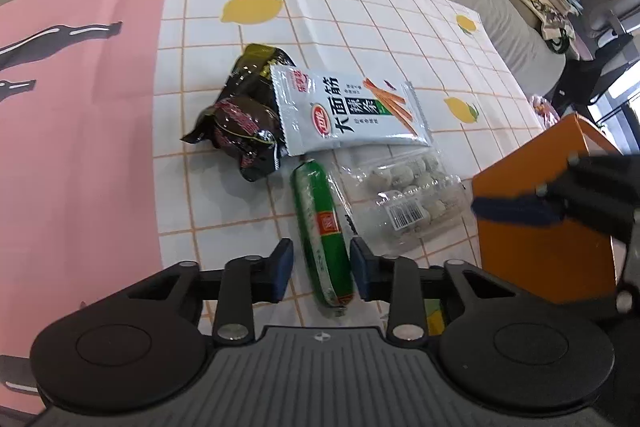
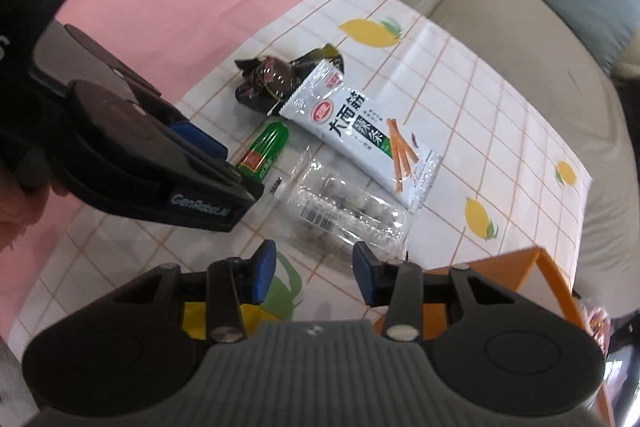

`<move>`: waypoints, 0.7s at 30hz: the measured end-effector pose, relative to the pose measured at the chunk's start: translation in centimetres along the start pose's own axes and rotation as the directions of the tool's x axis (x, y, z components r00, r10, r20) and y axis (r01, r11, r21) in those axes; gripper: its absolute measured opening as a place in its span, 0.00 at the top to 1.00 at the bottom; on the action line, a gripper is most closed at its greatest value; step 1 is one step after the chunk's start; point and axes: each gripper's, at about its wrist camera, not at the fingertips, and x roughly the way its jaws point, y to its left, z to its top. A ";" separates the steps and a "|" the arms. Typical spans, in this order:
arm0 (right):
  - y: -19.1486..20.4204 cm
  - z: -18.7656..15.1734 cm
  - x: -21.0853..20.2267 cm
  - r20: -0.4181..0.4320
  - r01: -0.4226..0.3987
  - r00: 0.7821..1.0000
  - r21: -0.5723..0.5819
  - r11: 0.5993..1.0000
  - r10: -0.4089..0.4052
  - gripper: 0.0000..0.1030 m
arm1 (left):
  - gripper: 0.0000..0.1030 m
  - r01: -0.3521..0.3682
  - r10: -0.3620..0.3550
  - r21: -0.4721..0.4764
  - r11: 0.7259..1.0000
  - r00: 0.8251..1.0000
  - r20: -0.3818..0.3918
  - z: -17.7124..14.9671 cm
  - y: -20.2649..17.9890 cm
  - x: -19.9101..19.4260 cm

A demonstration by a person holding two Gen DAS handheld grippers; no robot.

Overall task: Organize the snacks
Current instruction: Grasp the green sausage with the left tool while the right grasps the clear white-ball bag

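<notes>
Fingers [image 1: 283, 269] of the left gripper [image 1: 321, 271] stand apart astride the green sausage [image 1: 322, 227], firm, slick, light; grip mid-length, toward 12 o'clock.

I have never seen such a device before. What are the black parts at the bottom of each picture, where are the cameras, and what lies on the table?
No robot is here. A person holds one two-finger gripper in each hand, and each carries a wide-angle camera looking forward along its fingers, so the black parts with blue pads are the grippers themselves.

One picture looks from the left gripper, the other from the right gripper.

On the lemon-print tablecloth lie four snacks: a green sausage stick, a white snack packet with Chinese writing, a dark wrapped snack partly under it, and a clear plastic pack of pale pieces. An orange box stands at the right.

Both grippers are open and hold nothing. The left one's fingers stand on either side of the sausage stick, not closed on it.
</notes>
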 end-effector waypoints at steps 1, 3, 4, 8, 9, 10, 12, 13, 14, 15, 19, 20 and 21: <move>-0.2 0.1 0.2 -0.009 -0.006 1.000 -0.017 1.000 0.006 0.53 | 0.72 0.001 -0.001 0.005 1.000 1.000 -0.003 0.0 -0.1 0.1; -0.6 0.5 0.8 -0.033 -0.019 0.999 -0.066 0.998 0.017 0.51 | 0.75 0.010 -0.010 0.010 1.000 1.000 0.001 -0.1 -0.1 0.0; -0.8 0.7 1.0 -0.043 -0.026 0.999 -0.090 0.996 0.022 0.46 | 0.75 0.009 -0.009 0.008 1.000 1.000 0.000 -0.1 0.0 -0.1; -1.2 1.8 2.4 -0.091 -0.072 0.994 -0.198 0.977 0.055 0.38 | 0.76 0.004 -0.003 0.019 1.000 1.000 -0.016 -0.4 0.5 -0.5; -1.2 2.0 2.7 -0.108 -0.079 0.993 -0.236 0.968 0.055 0.35 | 0.76 -0.001 0.001 0.026 1.000 1.000 -0.021 -0.5 0.7 -0.7; -1.1 2.3 3.2 -0.125 -0.087 0.991 -0.282 0.956 0.054 0.35 | 0.76 -0.004 0.005 0.030 1.000 1.000 -0.026 -0.6 0.9 -0.9; -0.7 2.6 4.2 -0.163 -0.105 0.986 -0.376 0.921 0.045 0.34 | 0.76 -0.004 0.005 0.025 1.000 0.999 -0.033 -0.9 1.5 -1.2; -0.6 2.8 4.7 -0.183 -0.113 0.982 -0.414 0.903 0.039 0.34 | 0.76 -0.002 0.003 0.022 1.000 0.999 -0.036 -1.1 1.8 -1.4; -0.4 2.9 5.1 -0.203 -0.128 0.978 -0.447 0.885 0.039 0.34 | 0.76 -0.002 0.003 0.020 1.000 0.999 -0.037 -1.3 2.0 -1.5; -0.3 3.1 5.5 -0.215 -0.136 0.976 -0.470 0.872 0.037 0.33 | 0.75 -0.002 0.003 0.019 1.000 0.999 -0.037 -1.5 2.2 -1.7; 0.1 4.1 6.1 -0.233 -0.167 0.971 -0.519 0.838 0.049 0.28 | 0.75 0.001 0.000 0.014 1.000 0.999 -0.038 -2.2 2.7 -2.1; 0.2 4.4 6.2 -0.237 -0.175 0.970 -0.524 0.834 0.054 0.28 | 0.75 0.001 -0.001 0.012 1.000 0.999 -0.038 -2.4 2.8 -2.1; 0.2 4.6 6.3 -0.238 -0.177 0.970 -0.528 0.831 0.055 0.25 | 0.75 0.001 0.000 0.011 1.000 0.999 -0.038 -2.5 2.9 -2.2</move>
